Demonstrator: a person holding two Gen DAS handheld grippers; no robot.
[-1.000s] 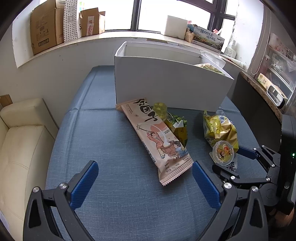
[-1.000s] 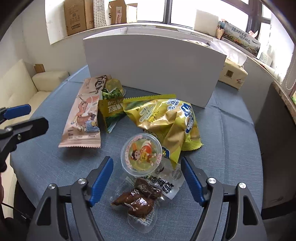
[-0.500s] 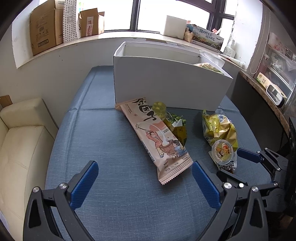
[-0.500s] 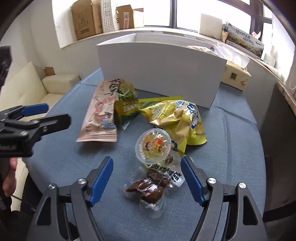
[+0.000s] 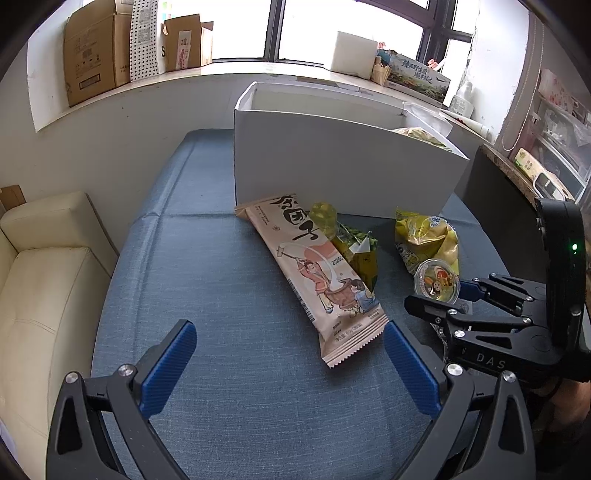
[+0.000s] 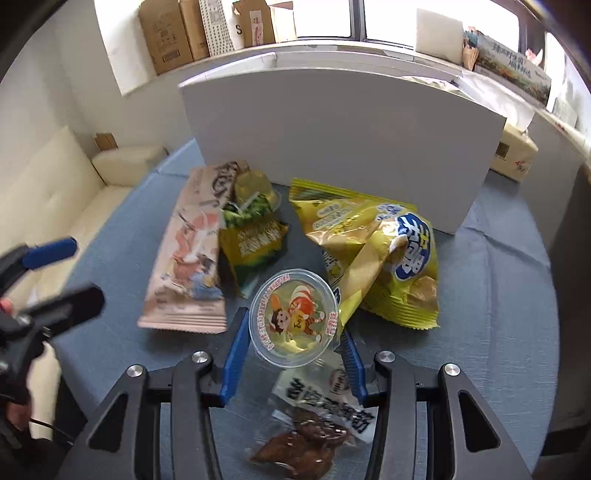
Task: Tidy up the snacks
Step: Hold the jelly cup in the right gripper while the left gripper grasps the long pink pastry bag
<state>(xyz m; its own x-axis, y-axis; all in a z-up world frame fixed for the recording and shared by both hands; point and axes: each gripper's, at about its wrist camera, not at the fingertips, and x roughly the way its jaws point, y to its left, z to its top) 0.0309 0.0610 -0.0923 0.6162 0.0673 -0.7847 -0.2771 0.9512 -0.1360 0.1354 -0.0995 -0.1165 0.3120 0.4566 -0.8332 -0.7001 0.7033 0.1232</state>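
Over blue table, right claw now clamped on jelly cup; earlier spread wide. Left claw unchanged, wide.

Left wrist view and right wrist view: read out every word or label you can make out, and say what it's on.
"DAS": on the body of the right claw.
"团子": on the long pink packet; its first character is unclear.
"S": on a cardboard box on the sill.
Too blurred or too small to read: the yellow chip bag, the jelly cup and the clear meat pouch.
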